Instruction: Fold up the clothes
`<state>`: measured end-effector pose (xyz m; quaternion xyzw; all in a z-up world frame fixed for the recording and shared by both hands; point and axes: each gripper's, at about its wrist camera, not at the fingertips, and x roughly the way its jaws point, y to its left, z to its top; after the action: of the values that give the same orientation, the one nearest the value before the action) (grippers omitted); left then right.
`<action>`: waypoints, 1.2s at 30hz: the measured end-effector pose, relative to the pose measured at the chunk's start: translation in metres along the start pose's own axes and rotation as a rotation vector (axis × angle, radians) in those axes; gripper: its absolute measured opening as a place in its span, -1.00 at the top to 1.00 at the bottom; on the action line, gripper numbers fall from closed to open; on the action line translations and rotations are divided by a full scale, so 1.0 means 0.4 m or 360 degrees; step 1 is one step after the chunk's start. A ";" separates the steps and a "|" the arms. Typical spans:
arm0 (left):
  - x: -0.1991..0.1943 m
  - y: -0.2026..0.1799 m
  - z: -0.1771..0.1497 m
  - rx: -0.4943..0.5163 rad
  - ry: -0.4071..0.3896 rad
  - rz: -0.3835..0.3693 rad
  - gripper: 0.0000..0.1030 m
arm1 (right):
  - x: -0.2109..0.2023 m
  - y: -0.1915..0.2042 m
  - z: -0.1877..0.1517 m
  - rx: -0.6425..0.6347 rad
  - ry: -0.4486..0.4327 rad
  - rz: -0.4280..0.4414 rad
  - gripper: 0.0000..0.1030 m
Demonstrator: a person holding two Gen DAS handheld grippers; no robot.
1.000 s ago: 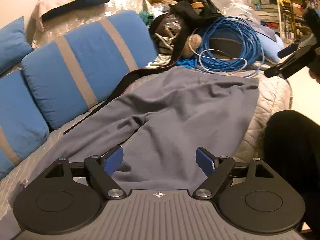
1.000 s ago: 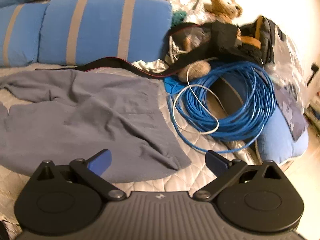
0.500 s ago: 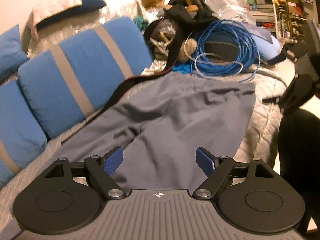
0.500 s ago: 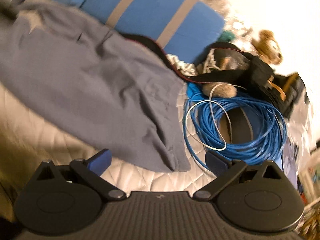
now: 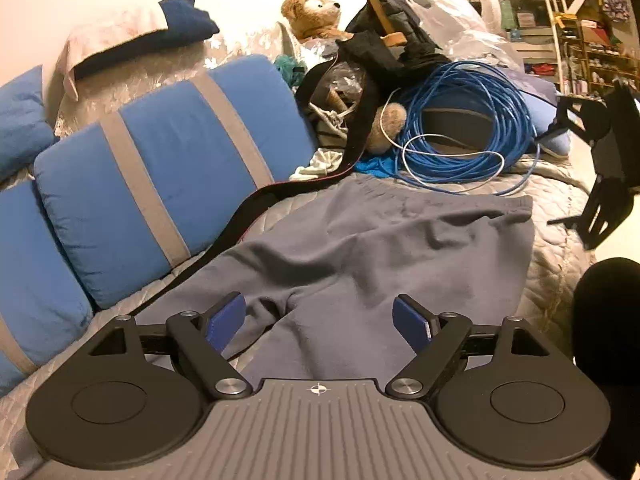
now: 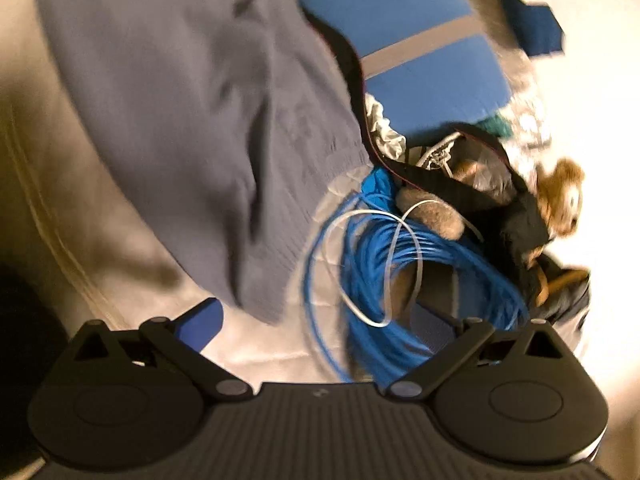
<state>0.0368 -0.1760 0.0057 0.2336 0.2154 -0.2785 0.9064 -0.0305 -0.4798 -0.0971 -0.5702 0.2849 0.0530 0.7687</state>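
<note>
So the grey trousers [image 5: 360, 256] are lying spread flat on the quilted bed [image 5: 560, 240], legs running toward the left tool [image 5: 319, 322] and the waistband end up by the coil of blue cable [image 5: 460, 120]. Nothing's folded yet as far as I can tell.

What's changed in the last second: the right tool [image 6: 332, 326] has rolled hard over onto its side and come down toward the bed. A second ago its view was level with the cushions across the top; now the blue striped cushion [image 6: 400, 20] sits tilted at the upper right and the picture's smeared with motion. In the left view you can see it at the far right edge, turned edge-on, hanging just beyond the trousers' waistband corner. The left tool has only drifted a bit closer along the legs.

Both tools have their fingers wide apart with nothing between them. The left one hovers over the crotch area, cloth under it but not pinched.

My read: the right tool is lining up to grab the waistband corner near the cable, so the first fold is about to start. Watch that cable though, it's right beside the edge and easy to snag.
</note>
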 end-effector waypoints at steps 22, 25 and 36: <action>-0.066 -0.018 -0.077 0.0080 0.0014 0.0102 -0.59 | 0.037 0.096 -0.069 -0.0596 -0.0374 -0.0146 0.78; -0.072 -0.035 -0.099 0.0184 0.0035 0.0119 -0.60 | 0.004 0.015 -0.034 -0.0417 -0.0381 -0.0114 0.79; -0.004 -0.248 -0.126 0.0409 0.0015 0.0036 -0.61 | -0.033 -0.120 0.039 -0.0228 -0.0400 0.0030 0.80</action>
<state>-0.0376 -0.2208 -0.0639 0.3516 0.1795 -0.2923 0.8710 -0.0160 -0.4791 -0.0470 -0.6098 0.1872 0.1513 0.7551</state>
